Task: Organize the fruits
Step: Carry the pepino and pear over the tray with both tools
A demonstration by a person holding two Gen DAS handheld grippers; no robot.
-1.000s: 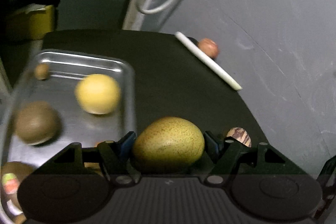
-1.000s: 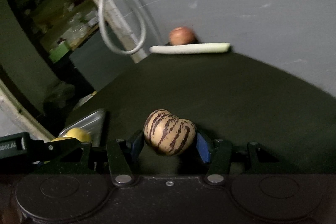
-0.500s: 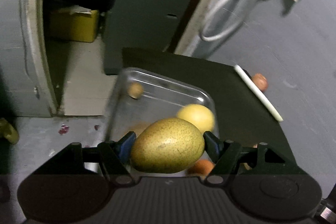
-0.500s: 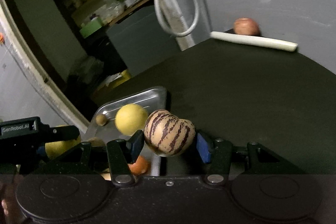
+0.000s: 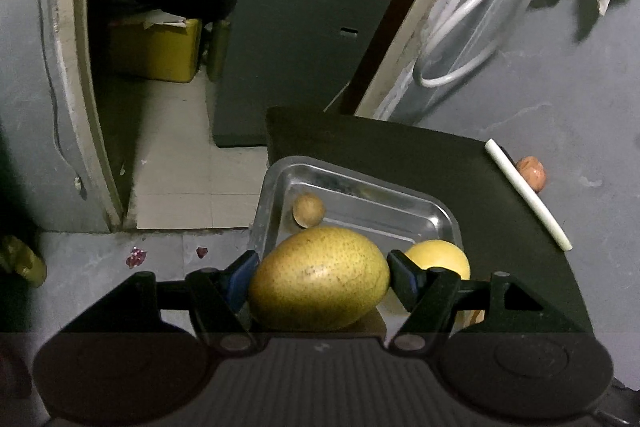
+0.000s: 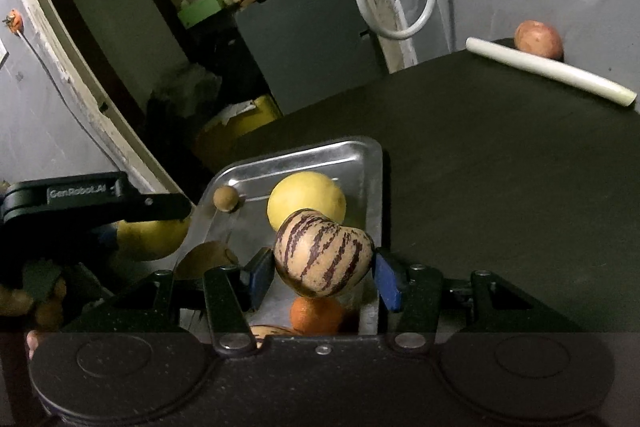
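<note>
Fruits: my left gripper [image 5: 320, 277] jaws pinch the speckled pear [image 5: 319, 279], right gripper [image 6: 318, 267] jaws pinch the striped melon [image 6: 322, 253], both over the steel tray [image 6: 374, 187] on the bench for dropping in.

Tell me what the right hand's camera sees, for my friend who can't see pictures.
The right tool grips a cream fruit with purple stripes above a metal tray holding a yellow round fruit, a small brown one and an orange. At the left, the other tool carries a yellow-green fruit.
</note>
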